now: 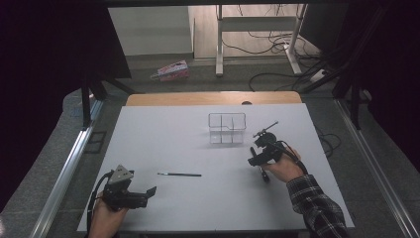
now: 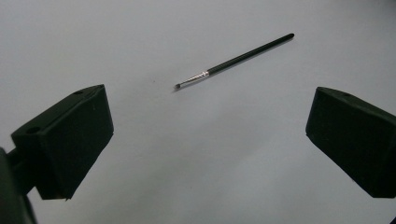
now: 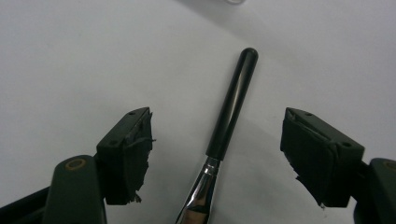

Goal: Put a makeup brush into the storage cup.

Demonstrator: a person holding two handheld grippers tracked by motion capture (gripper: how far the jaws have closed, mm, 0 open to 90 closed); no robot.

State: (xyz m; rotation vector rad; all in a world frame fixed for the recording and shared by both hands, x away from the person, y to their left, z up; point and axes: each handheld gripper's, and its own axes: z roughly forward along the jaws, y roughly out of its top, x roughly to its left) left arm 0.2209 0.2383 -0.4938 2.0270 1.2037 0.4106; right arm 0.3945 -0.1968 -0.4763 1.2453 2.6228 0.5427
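My right gripper (image 3: 217, 154) is half open astride thick makeup brush (image 3: 232, 109), no contact; left gripper (image 2: 205, 140) wide, empty. 2 brushes, 1 clear organizer (image 1: 227, 128).

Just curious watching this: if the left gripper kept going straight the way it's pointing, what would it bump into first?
Probably the thin brush lying on the white table. It lies ahead of the open left gripper, slightly off centre, so depth is uncertain.

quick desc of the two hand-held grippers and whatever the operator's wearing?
Both are black. The left hand-held gripper carries a grey three-cornered plate and a black cable. The right hand-held gripper trails a black cable too; its jaw pads look frayed. Right sleeve: dark plaid.
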